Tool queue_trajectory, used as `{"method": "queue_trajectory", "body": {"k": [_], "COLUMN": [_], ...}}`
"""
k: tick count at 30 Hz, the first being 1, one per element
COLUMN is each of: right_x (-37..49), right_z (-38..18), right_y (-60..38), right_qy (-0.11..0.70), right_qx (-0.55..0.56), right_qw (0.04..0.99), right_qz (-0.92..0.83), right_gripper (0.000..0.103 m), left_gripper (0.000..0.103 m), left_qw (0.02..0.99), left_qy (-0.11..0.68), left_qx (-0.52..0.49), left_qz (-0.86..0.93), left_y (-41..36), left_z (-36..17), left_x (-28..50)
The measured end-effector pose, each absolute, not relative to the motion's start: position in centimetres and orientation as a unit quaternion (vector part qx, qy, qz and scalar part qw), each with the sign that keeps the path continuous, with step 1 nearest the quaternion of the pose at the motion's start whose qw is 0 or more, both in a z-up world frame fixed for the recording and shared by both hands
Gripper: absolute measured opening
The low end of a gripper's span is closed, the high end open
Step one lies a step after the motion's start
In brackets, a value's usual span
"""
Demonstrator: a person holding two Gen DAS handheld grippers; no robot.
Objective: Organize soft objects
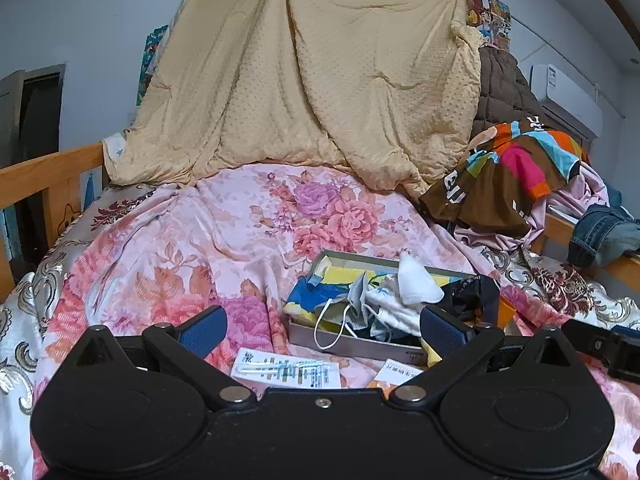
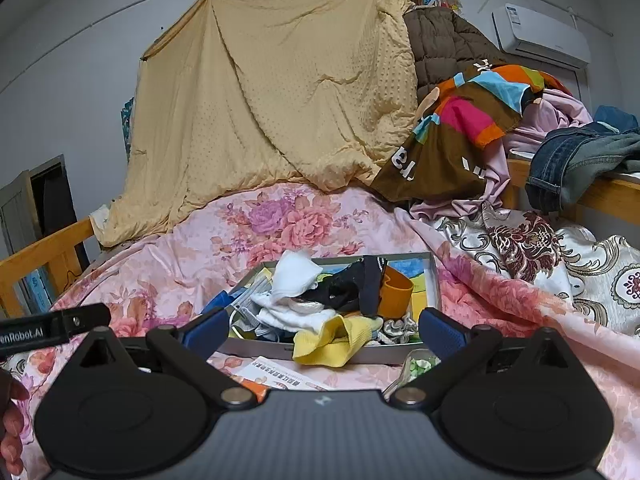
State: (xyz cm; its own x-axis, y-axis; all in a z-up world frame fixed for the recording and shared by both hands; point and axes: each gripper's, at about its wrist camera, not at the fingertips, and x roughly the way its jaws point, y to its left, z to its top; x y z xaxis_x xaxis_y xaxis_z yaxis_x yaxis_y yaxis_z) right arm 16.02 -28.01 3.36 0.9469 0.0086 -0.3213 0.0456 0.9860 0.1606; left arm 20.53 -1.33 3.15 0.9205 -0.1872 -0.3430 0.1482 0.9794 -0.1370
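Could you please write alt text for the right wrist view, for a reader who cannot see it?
The open right gripper hovers before a shallow grey box of socks and small cloths on a floral quilt. A tan blanket hangs behind, beside piled clothes.

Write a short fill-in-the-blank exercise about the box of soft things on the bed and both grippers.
1. The left gripper and right gripper both have their fingers ____.
2. The yellow cloth hangs over the box's ____ edge.
3. The box rests on a ____-patterned bedspread.
4. The white sock lies ____ the pile.

Missing words: open; front; floral; atop
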Motion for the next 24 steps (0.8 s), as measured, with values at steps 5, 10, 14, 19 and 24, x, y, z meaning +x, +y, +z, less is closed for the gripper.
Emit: {"method": "queue_trajectory", "body": {"k": [5, 10, 14, 19, 24], "right_x": [15.4, 14.5, 13.9, 12.9, 11.7], "right_z": [3.0, 2.4, 1.8, 0.8, -0.2], "right_y": [-27.6, -27.2, -26.7, -26.0, -25.4], "right_qy": [0.165, 0.173, 0.179, 0.189, 0.197], "right_qx": [0.082, 0.078, 0.074, 0.074, 0.070], "right_qw": [0.983, 0.982, 0.981, 0.979, 0.978], "right_qz": [-0.008, -0.011, -0.012, -0.013, -0.014], "right_gripper": [0.103, 0.103, 0.103, 0.103, 0.103], "left_gripper": [0.102, 0.102, 0.102, 0.102, 0.102], "left_qw": [0.979, 0.977, 0.976, 0.974, 0.973], "left_qy": [0.182, 0.192, 0.196, 0.205, 0.212], "left_qx": [-0.050, -0.059, -0.061, -0.060, -0.057], "left_qz": [-0.079, -0.073, -0.071, -0.072, -0.076], "left_y": [-1.2, -0.9, -0.7, -0.6, -0.6], "left_z": [2.5, 1.6, 1.0, 0.0, -1.0], "left_x": [19.5, 18.5, 17.9, 16.9, 15.9]}}
